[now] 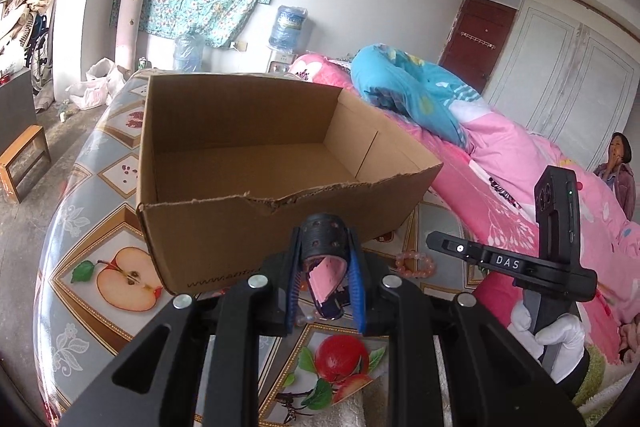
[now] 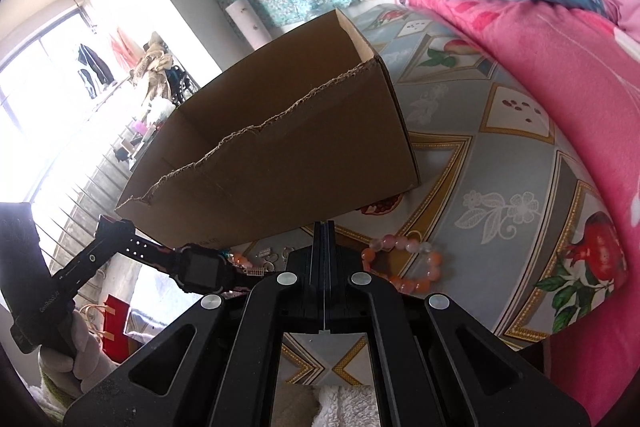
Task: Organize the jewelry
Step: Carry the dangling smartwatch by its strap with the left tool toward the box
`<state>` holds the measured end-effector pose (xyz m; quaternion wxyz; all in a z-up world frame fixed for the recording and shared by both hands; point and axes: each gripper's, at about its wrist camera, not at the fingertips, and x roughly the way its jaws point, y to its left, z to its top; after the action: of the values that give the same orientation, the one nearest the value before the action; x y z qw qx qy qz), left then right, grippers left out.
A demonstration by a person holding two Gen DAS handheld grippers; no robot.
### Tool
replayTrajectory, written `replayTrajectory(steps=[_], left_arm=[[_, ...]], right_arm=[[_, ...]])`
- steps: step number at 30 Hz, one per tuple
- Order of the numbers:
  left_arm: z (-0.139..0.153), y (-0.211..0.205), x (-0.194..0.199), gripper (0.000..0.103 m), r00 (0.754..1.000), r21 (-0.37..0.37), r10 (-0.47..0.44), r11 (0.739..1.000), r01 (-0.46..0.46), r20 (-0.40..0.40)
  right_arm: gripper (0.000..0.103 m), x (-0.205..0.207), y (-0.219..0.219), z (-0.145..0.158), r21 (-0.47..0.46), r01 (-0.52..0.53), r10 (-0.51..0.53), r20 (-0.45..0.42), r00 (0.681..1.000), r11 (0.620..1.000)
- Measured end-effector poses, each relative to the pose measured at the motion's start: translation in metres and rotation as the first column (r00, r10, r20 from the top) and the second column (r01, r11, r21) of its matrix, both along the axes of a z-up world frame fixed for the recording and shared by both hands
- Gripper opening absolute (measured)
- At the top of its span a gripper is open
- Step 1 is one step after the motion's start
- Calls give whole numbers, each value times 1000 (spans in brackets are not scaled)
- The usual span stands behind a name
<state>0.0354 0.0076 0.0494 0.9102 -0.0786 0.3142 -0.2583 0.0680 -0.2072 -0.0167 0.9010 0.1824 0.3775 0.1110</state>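
Observation:
My left gripper (image 1: 325, 269) is shut on a black wristwatch (image 1: 323, 259) with a pink inner strap, held just in front of the open cardboard box (image 1: 240, 163). The same watch (image 2: 200, 267) shows in the right wrist view, held by the left gripper (image 2: 132, 247) at the box's near left corner. My right gripper (image 2: 325, 239) is shut and empty, hovering over the table. A pink and orange bead bracelet (image 2: 404, 263) lies on the tablecloth just right of it; it also shows in the left wrist view (image 1: 416, 263). Small silver earrings (image 2: 266, 255) lie beside the box.
The table carries a fruit-patterned cloth (image 1: 120, 267). A pink quilt (image 2: 540, 59) and blue pillow (image 1: 404, 87) lie to the right. A person (image 1: 620, 167) sits at far right. A wooden stool (image 1: 24, 163) stands on the floor at left.

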Motion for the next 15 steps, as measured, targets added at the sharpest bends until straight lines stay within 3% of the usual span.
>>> replayTrajectory(steps=[7,15], left_arm=[[39,-26,3,20,991,-16,-81,996,83,104],[61,-41,10,20,980,-7,-158,987,160,121]], right_arm=[[0,-9,-5,3,-30,18,-17,21,1000,999],[3,-16,-12,1,-3,-1,1,37,999,1000]])
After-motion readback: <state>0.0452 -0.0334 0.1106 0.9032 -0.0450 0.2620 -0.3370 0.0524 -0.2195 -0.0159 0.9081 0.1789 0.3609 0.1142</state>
